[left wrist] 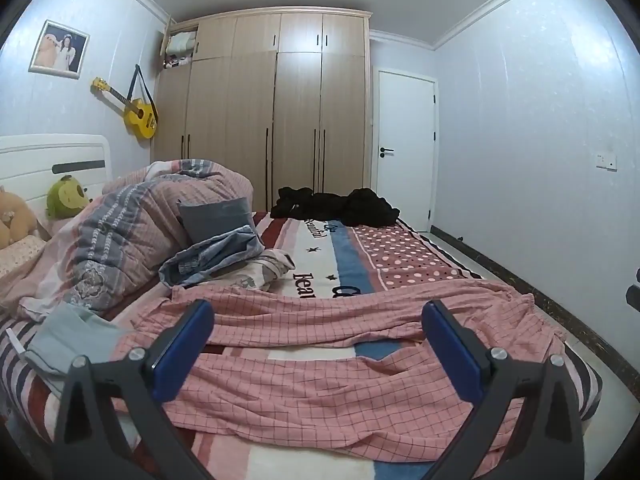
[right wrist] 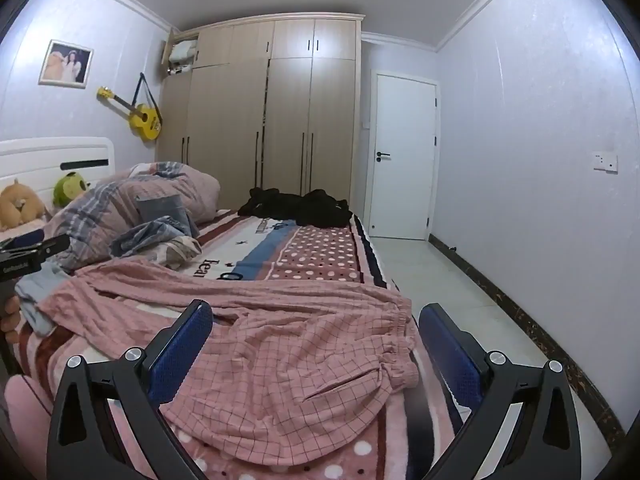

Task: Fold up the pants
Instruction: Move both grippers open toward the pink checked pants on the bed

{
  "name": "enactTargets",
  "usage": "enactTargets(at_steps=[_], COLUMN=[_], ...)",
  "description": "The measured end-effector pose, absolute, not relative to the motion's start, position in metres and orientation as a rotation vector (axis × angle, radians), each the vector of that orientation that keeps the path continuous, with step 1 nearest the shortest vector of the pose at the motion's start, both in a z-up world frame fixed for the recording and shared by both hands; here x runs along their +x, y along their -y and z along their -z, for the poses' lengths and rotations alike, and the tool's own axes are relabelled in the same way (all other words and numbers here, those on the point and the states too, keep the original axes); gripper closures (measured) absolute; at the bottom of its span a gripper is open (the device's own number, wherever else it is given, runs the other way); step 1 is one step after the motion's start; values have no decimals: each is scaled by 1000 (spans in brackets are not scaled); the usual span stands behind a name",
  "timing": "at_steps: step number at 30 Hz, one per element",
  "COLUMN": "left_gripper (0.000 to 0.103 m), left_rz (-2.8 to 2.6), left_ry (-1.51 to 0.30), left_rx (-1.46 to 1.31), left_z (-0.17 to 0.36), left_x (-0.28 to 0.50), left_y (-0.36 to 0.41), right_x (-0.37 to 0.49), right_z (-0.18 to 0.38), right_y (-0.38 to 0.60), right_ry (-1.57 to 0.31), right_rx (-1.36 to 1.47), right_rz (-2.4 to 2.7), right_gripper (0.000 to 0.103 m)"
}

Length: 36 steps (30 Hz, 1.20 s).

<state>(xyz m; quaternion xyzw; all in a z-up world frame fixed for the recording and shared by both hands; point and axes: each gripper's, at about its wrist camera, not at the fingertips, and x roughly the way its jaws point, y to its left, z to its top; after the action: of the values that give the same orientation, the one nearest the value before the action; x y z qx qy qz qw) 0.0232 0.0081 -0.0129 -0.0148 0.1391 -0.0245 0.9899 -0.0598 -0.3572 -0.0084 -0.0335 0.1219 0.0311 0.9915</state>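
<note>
Pink checked pants point(left wrist: 320, 384) lie spread and wrinkled across the near end of the bed, both legs running left to right. In the right wrist view the same pants point(right wrist: 288, 360) show their elastic waistband at the bed's right edge. My left gripper point(left wrist: 318, 320) hovers just above the legs, wide open, nothing between its blue pads. My right gripper point(right wrist: 316, 322) hangs over the waistband end, also wide open and empty. The left gripper's body point(right wrist: 28, 256) shows at the left edge of the right wrist view, a hand below it.
A patterned blanket point(left wrist: 340, 256) covers the bed. A bunched quilt point(left wrist: 140, 220), a grey pillow point(left wrist: 216, 216), blue jeans point(left wrist: 216, 258) and a grey garment point(left wrist: 68, 340) lie to the left. Black clothes point(left wrist: 336, 206) sit at the far end. Tiled floor point(right wrist: 440, 276) runs along the right.
</note>
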Motion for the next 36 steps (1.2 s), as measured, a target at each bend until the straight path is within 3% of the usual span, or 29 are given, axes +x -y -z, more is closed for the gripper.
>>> enactTargets(at_steps=[36], left_gripper=[1], left_rz=[19], left_ry=[-336], left_rx=[-12], left_z=[30], left_x=[35], left_y=[-22], right_x=[-32], right_z=[36], right_y=[347], right_ry=[-298], right_rx=[-13], right_rz=[-81], right_gripper=[0])
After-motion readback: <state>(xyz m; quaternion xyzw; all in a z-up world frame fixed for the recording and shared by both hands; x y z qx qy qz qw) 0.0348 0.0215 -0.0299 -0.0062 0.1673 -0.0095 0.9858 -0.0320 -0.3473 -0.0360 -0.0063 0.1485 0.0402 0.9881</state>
